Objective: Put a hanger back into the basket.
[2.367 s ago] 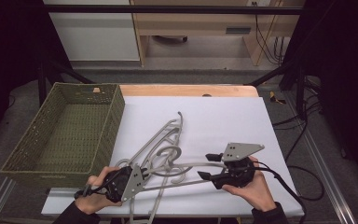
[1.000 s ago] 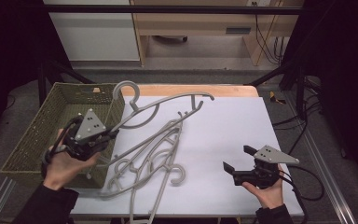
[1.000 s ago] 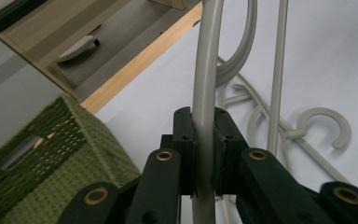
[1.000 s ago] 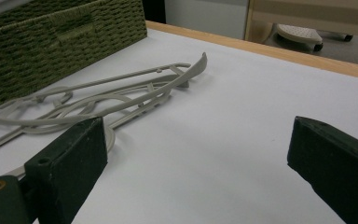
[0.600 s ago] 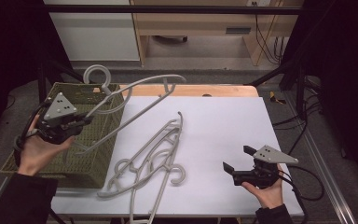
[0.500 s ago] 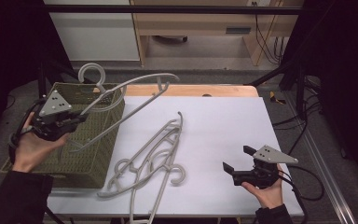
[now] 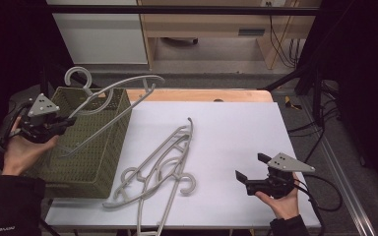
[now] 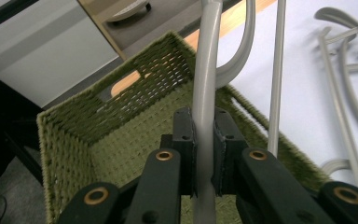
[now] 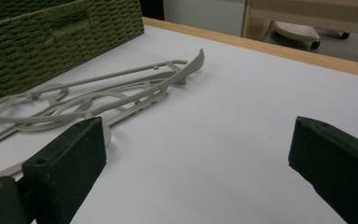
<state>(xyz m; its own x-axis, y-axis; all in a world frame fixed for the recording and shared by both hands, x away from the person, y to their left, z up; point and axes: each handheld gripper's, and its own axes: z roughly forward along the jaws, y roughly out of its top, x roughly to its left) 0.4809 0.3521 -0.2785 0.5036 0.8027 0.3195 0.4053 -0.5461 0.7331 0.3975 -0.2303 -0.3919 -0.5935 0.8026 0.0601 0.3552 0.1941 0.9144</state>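
While the high view takes in the whole white-topped table (image 7: 236, 128) and both hands, the left gripper view adds the grip itself: the left gripper (image 8: 204, 140) has its two black jaws closed on the smooth grey arm of a pale grey plastic clothes hanger (image 8: 205, 93), pads pressing it from both sides. From above, that held hanger (image 7: 113, 93) is tilted over the olive-green woven rectangular basket (image 7: 86, 162), which sits at the table's left edge; its round hook (image 7: 78, 76) rises above the basket's far rim, one curved arm stretches out toward the table's wooden far edge, and the straight bar slants down into the basket. The left gripper (image 7: 61, 123) sits above the basket's left side.

The right gripper view looks low across the white surface, showing the right gripper (image 9: 196, 158) with its jaws spread wide and nothing between them. In the high view the right gripper (image 7: 248, 169) rests near the table's front right.

One basket; one hanger held; a loose heap of like grey hangers (image 7: 160, 162) lying beside the basket, apparently two or three, too tangled to count surely.
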